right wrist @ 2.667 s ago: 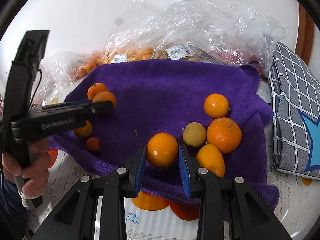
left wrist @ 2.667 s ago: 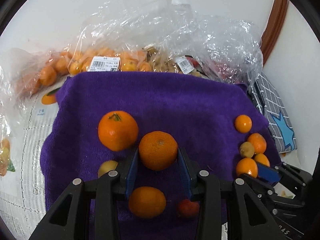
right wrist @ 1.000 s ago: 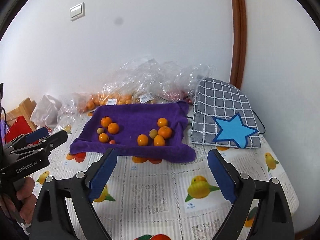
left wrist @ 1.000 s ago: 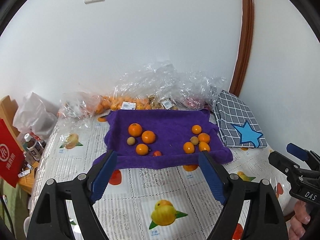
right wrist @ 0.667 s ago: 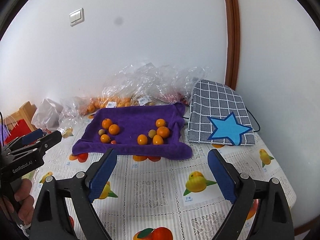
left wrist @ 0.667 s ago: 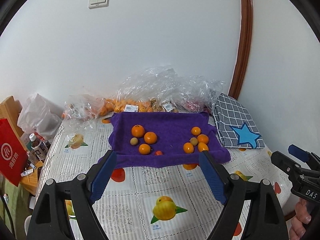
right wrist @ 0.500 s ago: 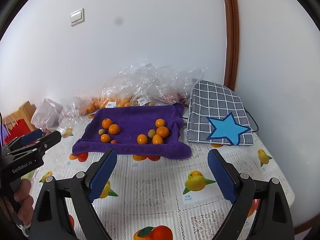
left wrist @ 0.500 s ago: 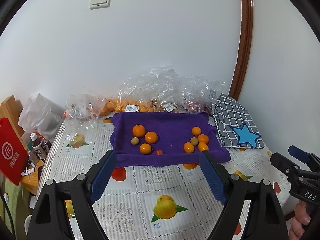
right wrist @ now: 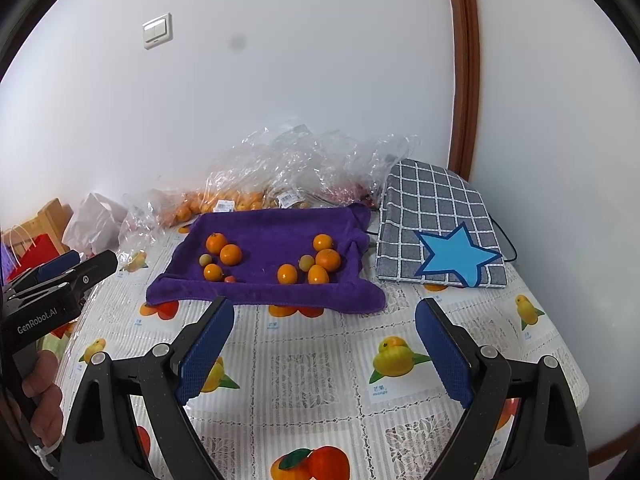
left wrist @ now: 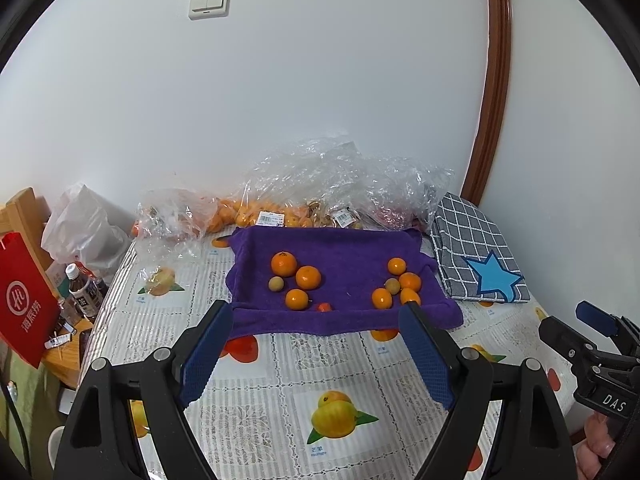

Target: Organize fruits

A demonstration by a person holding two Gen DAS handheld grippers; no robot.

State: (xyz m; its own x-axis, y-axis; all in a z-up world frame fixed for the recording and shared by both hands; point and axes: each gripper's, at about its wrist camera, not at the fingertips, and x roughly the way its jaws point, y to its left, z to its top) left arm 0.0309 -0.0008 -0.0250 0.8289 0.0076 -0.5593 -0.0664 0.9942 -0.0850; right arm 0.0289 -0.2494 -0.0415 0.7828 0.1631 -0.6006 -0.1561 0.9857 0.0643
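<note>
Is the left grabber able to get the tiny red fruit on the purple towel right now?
Probably yes. The left gripper is open and empty, the red fruit sits near the purple towel's front edge, and nothing lies between them.

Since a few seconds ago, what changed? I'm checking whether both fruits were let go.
Both let go: left gripper and right gripper have backed away from the purple towel, jaws wide and empty. The fruit lies in the same two clusters.

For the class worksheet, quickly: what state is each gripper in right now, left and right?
Left gripper: open, holding nothing.
Right gripper: open, holding nothing.
</note>
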